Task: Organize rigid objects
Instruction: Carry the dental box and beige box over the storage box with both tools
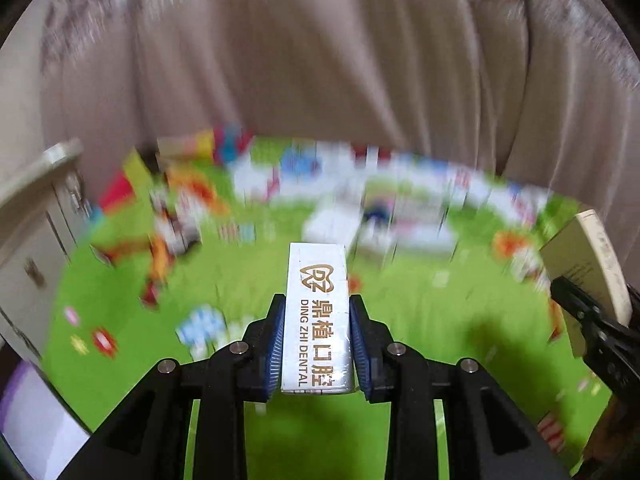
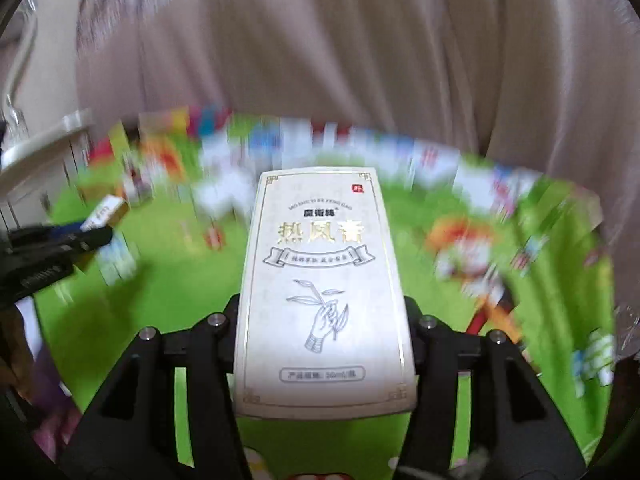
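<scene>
- The left tongs (image 1: 318, 336) are clenched on a narrow white box (image 1: 318, 312) printed "DING ZHI DENTAL"; the blue pads (image 1: 277, 344) press its two long sides, and the box juts forward past the tips.
- The right tongs (image 2: 324, 320) grasp a wider cream box (image 2: 322, 280) with a drawing of a hand holding a sprig; the black fingers sit tight against both of its long edges, and the box hides the pads.
- In the left wrist view, the right tongs (image 1: 592, 320) with the cream box (image 1: 584, 264) show at the far right edge, level with the left tongs' tips.
- In the right wrist view, the left tongs (image 2: 80, 240) with the narrow white box (image 2: 106, 210) show at the far left edge.
- Below and ahead of both tongs lies a bright green patterned cloth (image 1: 420, 304), with dark shadows under each pair.
- Farther ahead on the cloth stands a blurred row of small boxes (image 1: 360, 184), white, blue and red; the blur hides their details.
- Beyond those hangs a pale pinkish curtain (image 1: 320, 60).
- Left of the left tongs stands a pale cabinet (image 1: 32, 216).
</scene>
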